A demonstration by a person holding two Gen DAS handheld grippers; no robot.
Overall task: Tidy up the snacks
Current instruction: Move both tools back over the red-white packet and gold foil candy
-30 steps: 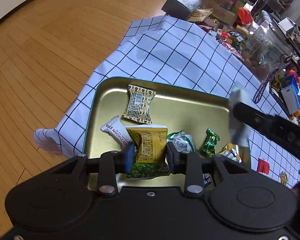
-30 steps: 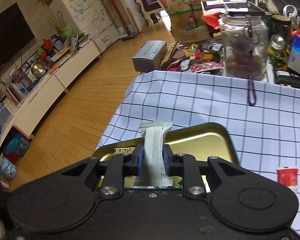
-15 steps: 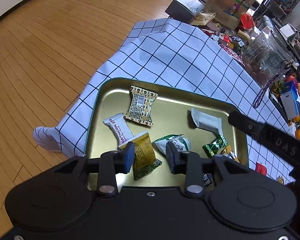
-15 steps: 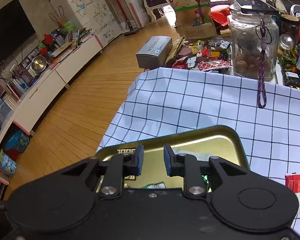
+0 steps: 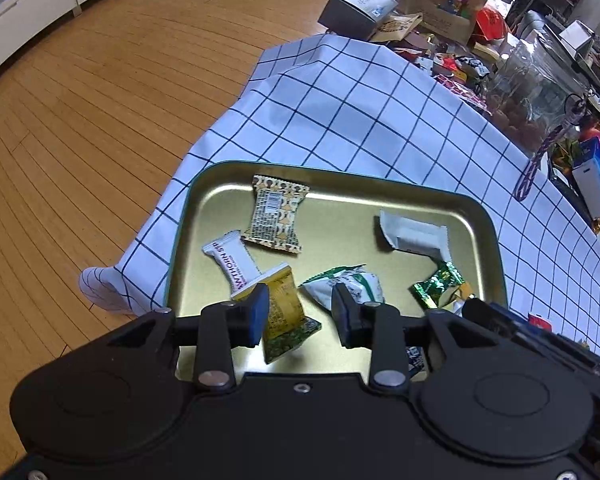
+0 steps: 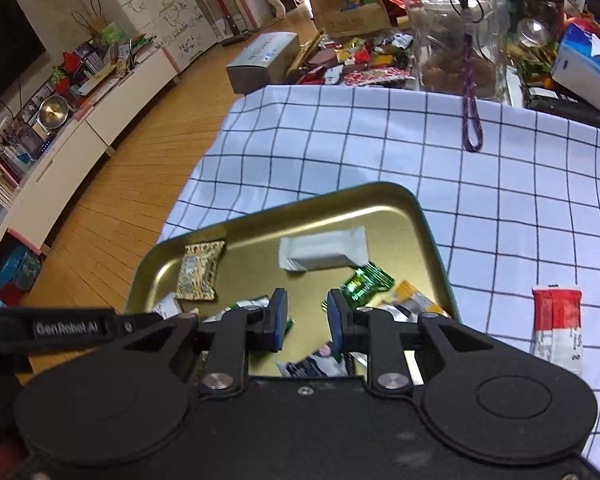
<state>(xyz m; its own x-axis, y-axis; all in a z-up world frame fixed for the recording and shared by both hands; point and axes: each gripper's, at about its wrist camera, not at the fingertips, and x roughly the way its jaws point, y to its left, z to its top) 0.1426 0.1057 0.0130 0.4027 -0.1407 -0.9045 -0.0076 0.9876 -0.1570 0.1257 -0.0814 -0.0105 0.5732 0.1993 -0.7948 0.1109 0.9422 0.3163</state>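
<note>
while both hang over the gold tray [image 5: 480, 216], left claw [image 5: 300, 314] parted, empty, right claw [image 6: 307, 314] narrowly parted, empty

Tray [image 5: 482, 216]: metal, brushed gold inside, soft sheen, dark green rim.
Cloth [image 5: 340, 120] over counter: woven fabric, white with dark grid, matt, lightly creased.
Floor [image 5: 100, 100]: wood planks, honey tone, satin gloss.
White bar wrapper [image 5: 414, 234]: matt plastic film.
Green candy [image 5: 438, 284]: foil, mirror-glossy, crinkled.
Patterned packet [image 5: 276, 216]: printed plastic, slight shine.
Red-white sachet [image 6: 556, 328]: glossy film.
Jar [image 6: 456, 28]: clear glass, smooth; braided purple cord [image 6: 470, 92].
Left tool [image 5: 300, 314], right tool [image 6: 307, 316]: matt black plastic, blue pads, bare metal screws.
</note>
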